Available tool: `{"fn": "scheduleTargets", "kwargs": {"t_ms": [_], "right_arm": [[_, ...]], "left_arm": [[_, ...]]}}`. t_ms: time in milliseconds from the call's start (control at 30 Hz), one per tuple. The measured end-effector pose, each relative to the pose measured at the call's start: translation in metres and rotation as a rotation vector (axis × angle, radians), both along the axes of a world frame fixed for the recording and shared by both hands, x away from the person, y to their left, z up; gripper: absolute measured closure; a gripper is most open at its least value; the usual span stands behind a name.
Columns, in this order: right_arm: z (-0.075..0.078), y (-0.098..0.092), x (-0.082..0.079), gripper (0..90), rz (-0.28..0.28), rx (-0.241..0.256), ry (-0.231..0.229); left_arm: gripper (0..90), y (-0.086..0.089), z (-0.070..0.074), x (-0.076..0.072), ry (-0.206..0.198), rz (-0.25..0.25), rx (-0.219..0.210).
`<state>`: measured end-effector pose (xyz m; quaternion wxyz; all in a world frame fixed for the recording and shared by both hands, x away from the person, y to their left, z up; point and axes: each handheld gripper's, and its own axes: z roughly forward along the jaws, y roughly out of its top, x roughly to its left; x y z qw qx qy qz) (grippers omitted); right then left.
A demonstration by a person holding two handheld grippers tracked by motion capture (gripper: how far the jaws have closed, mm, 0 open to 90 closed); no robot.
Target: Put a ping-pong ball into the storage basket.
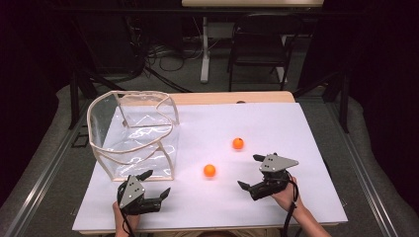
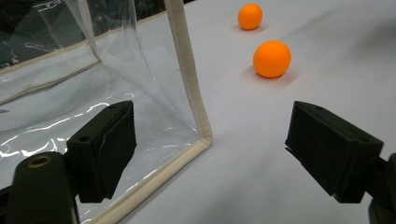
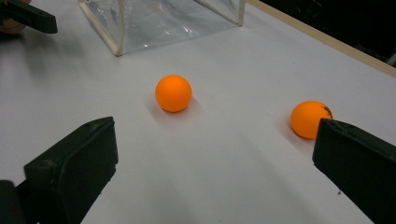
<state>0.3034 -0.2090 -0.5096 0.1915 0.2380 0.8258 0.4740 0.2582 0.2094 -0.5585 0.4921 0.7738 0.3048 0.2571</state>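
Two orange balls lie on the white table sheet (image 1: 276, 123): the near ball (image 1: 209, 170) (image 2: 272, 58) (image 3: 173, 93) and the far ball (image 1: 238, 143) (image 2: 250, 16) (image 3: 308, 119). A clear plastic bag with cream trim (image 1: 133, 136) (image 2: 93, 84) (image 3: 159, 21) stands open at the left. My left gripper (image 1: 157, 183) (image 2: 210, 154) is open, just in front of the bag's near right corner. My right gripper (image 1: 251, 171) (image 3: 210, 158) is open too, right of the near ball, with nothing between its jaws.
A dark folding chair (image 1: 259, 42) and cables on the floor lie beyond the table's far edge. Wide bare sheet stretches right of the balls. The left gripper's jaw tip (image 3: 28, 16) shows at the top left of the right gripper view.
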Motion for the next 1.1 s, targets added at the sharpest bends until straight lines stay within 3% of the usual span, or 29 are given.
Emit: {"fn": "scheduleTargets", "kwargs": {"t_ms": [1100], "right_arm": [[0.005,0.048,0.029,0.0,0.084,-0.04,0.039]], "left_arm": [[15.9,-0.001,0.0,0.001,0.0,-0.008,0.013]]}}
